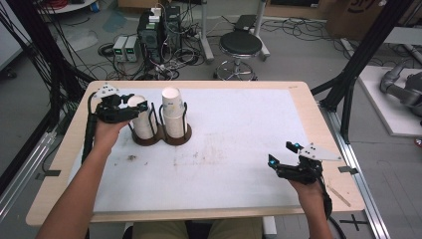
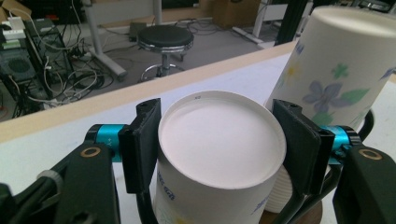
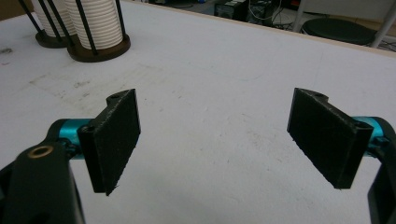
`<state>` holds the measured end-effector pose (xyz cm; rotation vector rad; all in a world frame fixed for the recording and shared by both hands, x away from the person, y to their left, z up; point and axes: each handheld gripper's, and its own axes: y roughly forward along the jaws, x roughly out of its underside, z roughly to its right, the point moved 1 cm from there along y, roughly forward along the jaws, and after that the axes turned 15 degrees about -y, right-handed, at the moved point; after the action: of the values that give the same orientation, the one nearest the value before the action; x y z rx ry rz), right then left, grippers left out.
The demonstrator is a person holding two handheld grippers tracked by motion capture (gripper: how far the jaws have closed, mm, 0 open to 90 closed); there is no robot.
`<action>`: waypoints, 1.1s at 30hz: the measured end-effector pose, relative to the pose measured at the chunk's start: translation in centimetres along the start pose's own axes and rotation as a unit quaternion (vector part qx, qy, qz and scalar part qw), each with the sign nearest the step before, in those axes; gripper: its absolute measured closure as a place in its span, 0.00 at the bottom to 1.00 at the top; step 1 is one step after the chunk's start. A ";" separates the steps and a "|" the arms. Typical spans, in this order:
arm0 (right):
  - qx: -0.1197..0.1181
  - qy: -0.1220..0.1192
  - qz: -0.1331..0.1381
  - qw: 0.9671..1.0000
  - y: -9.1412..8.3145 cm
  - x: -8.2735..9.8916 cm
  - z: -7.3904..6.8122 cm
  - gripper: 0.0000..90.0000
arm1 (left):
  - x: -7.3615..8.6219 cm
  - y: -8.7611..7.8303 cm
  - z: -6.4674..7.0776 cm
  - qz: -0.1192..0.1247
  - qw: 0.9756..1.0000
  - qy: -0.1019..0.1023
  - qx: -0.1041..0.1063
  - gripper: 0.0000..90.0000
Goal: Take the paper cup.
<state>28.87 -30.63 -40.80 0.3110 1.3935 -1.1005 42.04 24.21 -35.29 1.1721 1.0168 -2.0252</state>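
Left gripper: jaws narrow, pads pressed on both sides of the top cup, gripping it just under its upturned base.
Top cup: caps the left stack, upside down, in the wire holder near the table's far left corner.
Step in hand: as I judge it, peeling this one cup off its stack.
Doing it well: I should keep the squeeze gentle so the paper wall does not buckle, and lift straight up between the black wire posts. A slight twist may free it from the cup below, otherwise two could come away together. The right stack, flower-printed, stands just beside mine, so I should not swing that way.
Right gripper: jaws wide, nothing between them, above bare mat near the table's near right corner, well apart from the holder.
Hard to make out: my own jaws hide the seam between the top cup and the next. I cannot tell how tightly they nest, nor how many cups sit below. The holder's base is cut off at the bottom of the left gripper view.
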 end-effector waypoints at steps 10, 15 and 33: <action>-0.003 -0.001 0.001 1.000 0.0 0.0 0.0 0.20 | -2.8 -1.3 1.4 0.019 1.000 0.007 0.002 0.40; -0.004 0.000 0.001 1.000 0.0 0.0 0.0 0.20 | -4.0 -2.2 2.0 0.036 0.999 0.009 0.000 0.40; -0.013 0.002 0.007 1.000 0.2 -0.3 -0.4 0.20 | -4.6 -7.3 4.5 0.058 0.995 0.010 0.084 0.41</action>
<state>28.80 -30.10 -40.70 0.3034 1.4059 -1.0700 36.43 24.89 -27.45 1.3077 0.7811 -2.0423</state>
